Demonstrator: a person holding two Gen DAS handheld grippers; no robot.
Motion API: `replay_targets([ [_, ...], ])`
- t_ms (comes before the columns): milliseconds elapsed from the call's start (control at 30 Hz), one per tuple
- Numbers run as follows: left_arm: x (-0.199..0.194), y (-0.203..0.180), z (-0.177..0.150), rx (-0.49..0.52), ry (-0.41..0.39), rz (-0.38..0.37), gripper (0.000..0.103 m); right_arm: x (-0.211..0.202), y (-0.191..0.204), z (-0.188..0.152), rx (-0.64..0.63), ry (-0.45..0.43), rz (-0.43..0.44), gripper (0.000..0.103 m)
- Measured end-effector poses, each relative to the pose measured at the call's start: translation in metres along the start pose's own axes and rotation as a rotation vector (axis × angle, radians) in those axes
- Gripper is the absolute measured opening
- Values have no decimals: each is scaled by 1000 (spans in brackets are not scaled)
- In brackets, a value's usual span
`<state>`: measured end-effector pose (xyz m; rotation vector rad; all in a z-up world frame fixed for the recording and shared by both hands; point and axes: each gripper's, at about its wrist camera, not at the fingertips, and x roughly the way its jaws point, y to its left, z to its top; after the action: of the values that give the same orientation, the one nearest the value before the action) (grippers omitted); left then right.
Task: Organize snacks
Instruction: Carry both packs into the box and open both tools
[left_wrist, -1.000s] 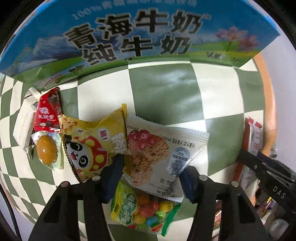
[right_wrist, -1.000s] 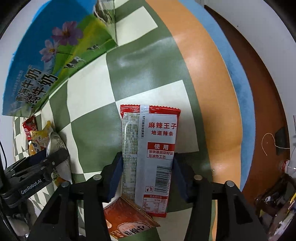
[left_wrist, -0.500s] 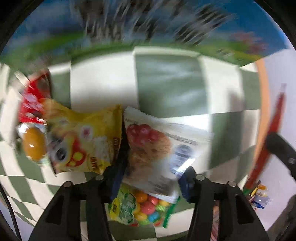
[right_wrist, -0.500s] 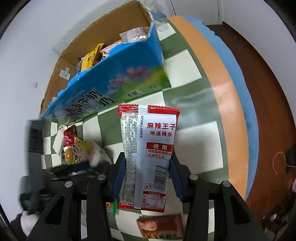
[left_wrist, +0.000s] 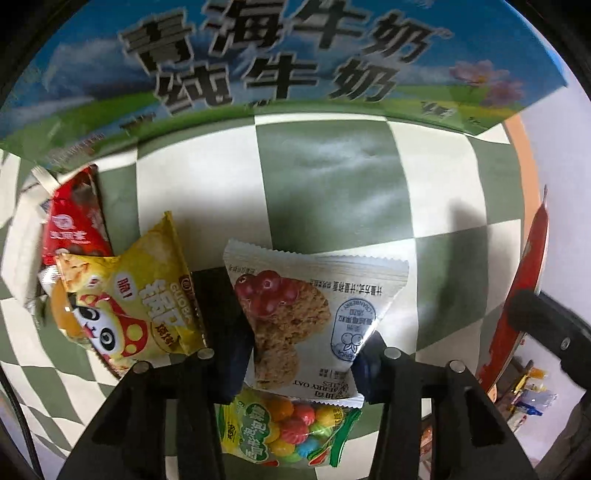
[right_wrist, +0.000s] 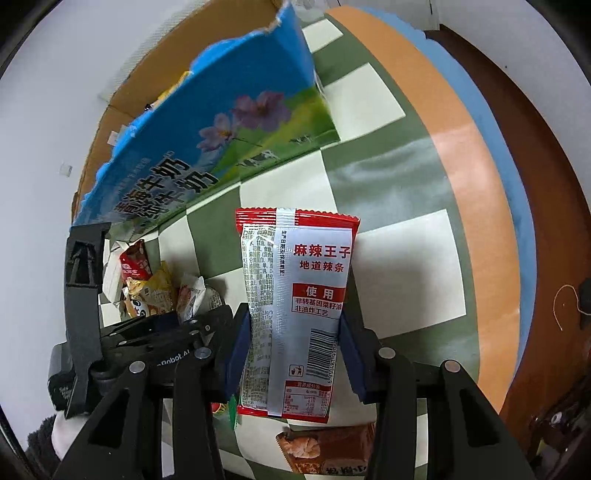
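Left wrist view: left gripper (left_wrist: 301, 354) was clamped on the white cranberry oat packet (left_wrist: 306, 317), blue pads pressing both side edges. Packet looked lifted clear of the checkered cloth (left_wrist: 325, 177), its shadow falling on the cloth behind it. Under it lay the bag of coloured candies (left_wrist: 284, 428). To the left sat the yellow panda snack bag (left_wrist: 133, 306), partly over an egg pack (left_wrist: 61, 317), with a red packet (left_wrist: 74, 225) behind them. The blue milk carton box (left_wrist: 288, 55) stood ahead across the top, its inside not visible here. The red spicy strip packet (left_wrist: 524, 280) showed edge-on at far right.

Right wrist view: right gripper (right_wrist: 293, 354) was closed on that spicy strip packet (right_wrist: 295, 310), held upright above the cloth (right_wrist: 399, 258), back label facing the camera. A brown packet (right_wrist: 328, 454) lay on the cloth below. The box (right_wrist: 207, 147) stood up-left, open at the top, with some snacks inside, hard to identify. Left gripper (right_wrist: 192, 317) sat low left with its packet, beside the loose pile.

Step, my read: both packets picked and in transfer to the box. Next move likely needs each packet carried over the torn front wall, then released inside one at a time, so the arms do not collide.
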<state>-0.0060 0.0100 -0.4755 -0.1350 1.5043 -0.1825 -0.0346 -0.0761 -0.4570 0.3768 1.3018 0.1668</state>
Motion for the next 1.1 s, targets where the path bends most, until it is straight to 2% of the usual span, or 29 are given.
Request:
replay_targets([
  [133,-34,-5,0,-19,-40,-48,43,-21,-5,1,-6,-29,14,48],
  [333,-118,-23,11,-17,-177,-124,43,-64,12,11,-46,-99,64,48],
  [467,-180,0,32,-9,-276,-159,43,-101,31,28,-97,-165,96,48],
  [600,-223,23,68,-16,-325,-146,43,-132,54,62,-159,-235,99,48],
  [733,-223,42,116,-40,-313,-115,43,-138,78,102,-206,-278,56,48],
  [867,-199,56,156,-65,-243,-78,43,-129,92,141,-240,-274,3,48],
  [1100,-158,67,179,-108,-123,-59,43,-91,102,185,-266,-201,-74,48],
])
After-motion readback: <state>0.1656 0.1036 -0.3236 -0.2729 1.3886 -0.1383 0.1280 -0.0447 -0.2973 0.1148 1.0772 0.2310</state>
